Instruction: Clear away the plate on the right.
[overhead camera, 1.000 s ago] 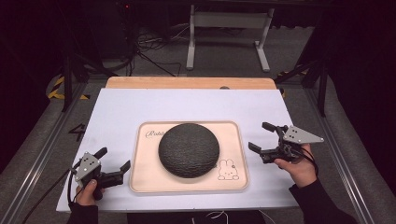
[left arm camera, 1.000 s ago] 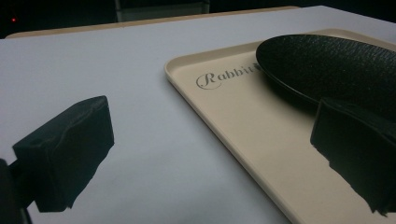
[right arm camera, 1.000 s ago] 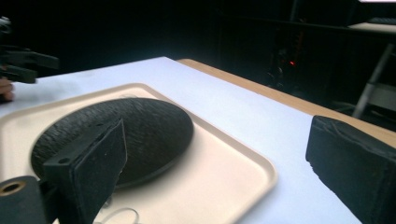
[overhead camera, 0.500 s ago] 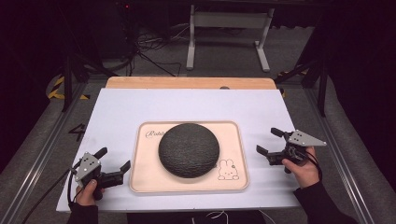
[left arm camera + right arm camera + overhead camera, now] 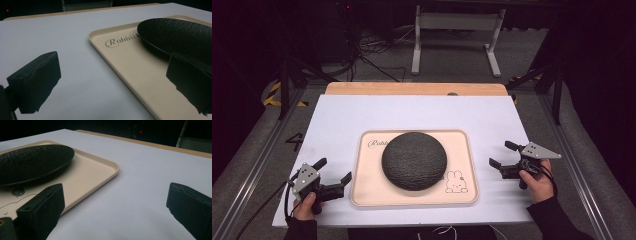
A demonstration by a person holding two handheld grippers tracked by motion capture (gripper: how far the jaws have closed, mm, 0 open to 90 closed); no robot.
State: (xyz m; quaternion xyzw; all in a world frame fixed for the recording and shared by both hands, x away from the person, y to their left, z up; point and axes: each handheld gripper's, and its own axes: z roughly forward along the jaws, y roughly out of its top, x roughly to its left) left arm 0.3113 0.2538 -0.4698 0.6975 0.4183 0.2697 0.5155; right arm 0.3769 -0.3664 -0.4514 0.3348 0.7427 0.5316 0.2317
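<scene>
A cream tray [image 5: 367,192] printed with "Rabbit" and a bunny lies in the middle of the white table. A black, textured, dome-shaped object [image 5: 414,160] rests on it. My left gripper [image 5: 334,170] is low over the table just left of the tray, open and empty. In the left gripper view one jaw hangs over the tray [image 5: 130,62] beside the dome [image 5: 180,35] and the other over bare table. My right gripper [image 5: 500,154] stands open and empty to the right of the tray. The right gripper view has the tray's corner [image 5: 100,170] and the dome [image 5: 32,162] at its left.
The white table top [image 5: 412,112] has bare room behind and on both sides of the tray. A wooden strip [image 5: 412,88] runs along its far edge. Beyond it are a grey metal stand [image 5: 457,35] and cables on the floor. Rails flank the table.
My right gripper has moved right and toward the person, away from the tray, and sits lower. The left gripper, tray and dome have not moved.
</scene>
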